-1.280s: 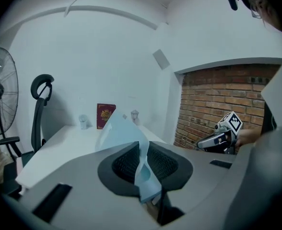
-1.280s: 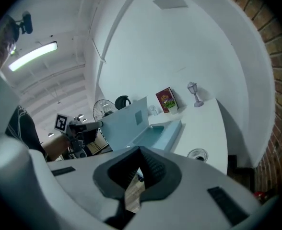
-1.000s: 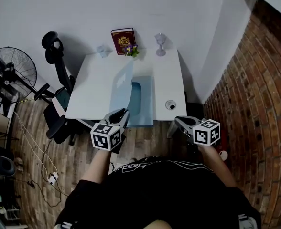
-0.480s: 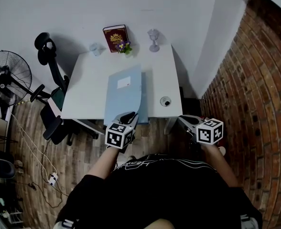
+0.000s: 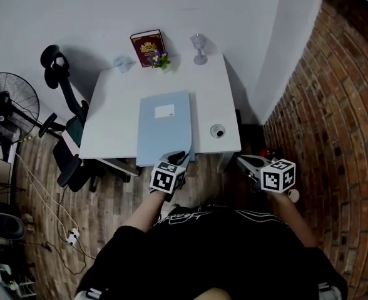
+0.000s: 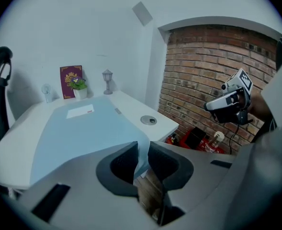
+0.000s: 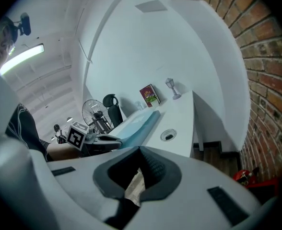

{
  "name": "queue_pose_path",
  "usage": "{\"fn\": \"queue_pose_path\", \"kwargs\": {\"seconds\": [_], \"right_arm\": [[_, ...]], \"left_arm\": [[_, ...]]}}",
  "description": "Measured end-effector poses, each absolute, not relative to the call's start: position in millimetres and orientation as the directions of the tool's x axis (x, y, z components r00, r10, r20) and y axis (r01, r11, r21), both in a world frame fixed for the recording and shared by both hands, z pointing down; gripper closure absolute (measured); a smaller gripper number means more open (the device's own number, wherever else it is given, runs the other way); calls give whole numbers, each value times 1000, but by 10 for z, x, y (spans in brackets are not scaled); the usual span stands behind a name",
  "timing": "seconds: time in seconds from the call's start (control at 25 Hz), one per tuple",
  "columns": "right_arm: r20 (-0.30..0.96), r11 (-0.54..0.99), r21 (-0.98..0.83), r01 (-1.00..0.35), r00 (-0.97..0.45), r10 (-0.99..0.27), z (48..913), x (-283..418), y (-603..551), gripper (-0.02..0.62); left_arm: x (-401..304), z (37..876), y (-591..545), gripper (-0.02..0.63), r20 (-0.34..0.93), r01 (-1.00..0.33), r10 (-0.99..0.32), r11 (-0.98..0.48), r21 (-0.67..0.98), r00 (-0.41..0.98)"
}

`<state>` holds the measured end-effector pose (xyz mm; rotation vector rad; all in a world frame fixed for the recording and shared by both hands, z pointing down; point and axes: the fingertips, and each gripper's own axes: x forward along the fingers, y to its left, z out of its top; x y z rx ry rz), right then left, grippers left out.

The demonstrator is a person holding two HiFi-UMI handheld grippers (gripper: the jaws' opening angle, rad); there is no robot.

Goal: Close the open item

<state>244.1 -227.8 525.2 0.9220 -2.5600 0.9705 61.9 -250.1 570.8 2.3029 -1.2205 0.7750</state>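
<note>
**Head view:** The blue folder (image 5: 164, 127) lies lengthwise on the white desk (image 5: 115, 105), label (image 5: 164, 111) up. Its cover is down flat or v. nearly, so the closing looks about done. The near edge sits at the desk's front. Your L gripper (image 5: 178, 157) is at the folder's near right corner. Your R gripper (image 5: 246, 162) hangs off the desk front to the right, apart from everything.

**Left gripper view:** The jaws are almost together w/ the cover's front corner pinched in the narrow gap. They've just been opening a touch, so the grip is prob. light. The corner looks to hang just past the desk front, w/ floor visible under it.

**Right gripper view:** The jaws are fully together w/ nothing between them, only floor beyond. The folder runs up the desk to the left, and the cable hole (image 7: 168, 136) is beside it.

**Handling:** The cover is prob. thin card or plastic, so expect it to be light, bendy and a bit slick. It'll bow if you take it by one corner only. The free front edge or corner is the place to hold. Let go low so the cover doesn't spring up or skid on the smooth desk. It isn't fragile.
</note>
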Motion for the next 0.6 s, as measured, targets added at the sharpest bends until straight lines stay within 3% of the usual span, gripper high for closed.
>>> {"fn": "queue_pose_path", "kwargs": {"seconds": [0.24, 0.6], "right_arm": [[442, 551, -519, -654, -757, -482, 5319, 2460, -2214, 592], [398, 603, -502, -620, -785, -475, 5100, 2226, -2098, 592]], "left_arm": [[683, 5839, -2499, 501, 677, -814, -561, -573, 98, 477], [725, 5682, -2346, 354, 596, -762, -518, -585, 278, 614]]}}
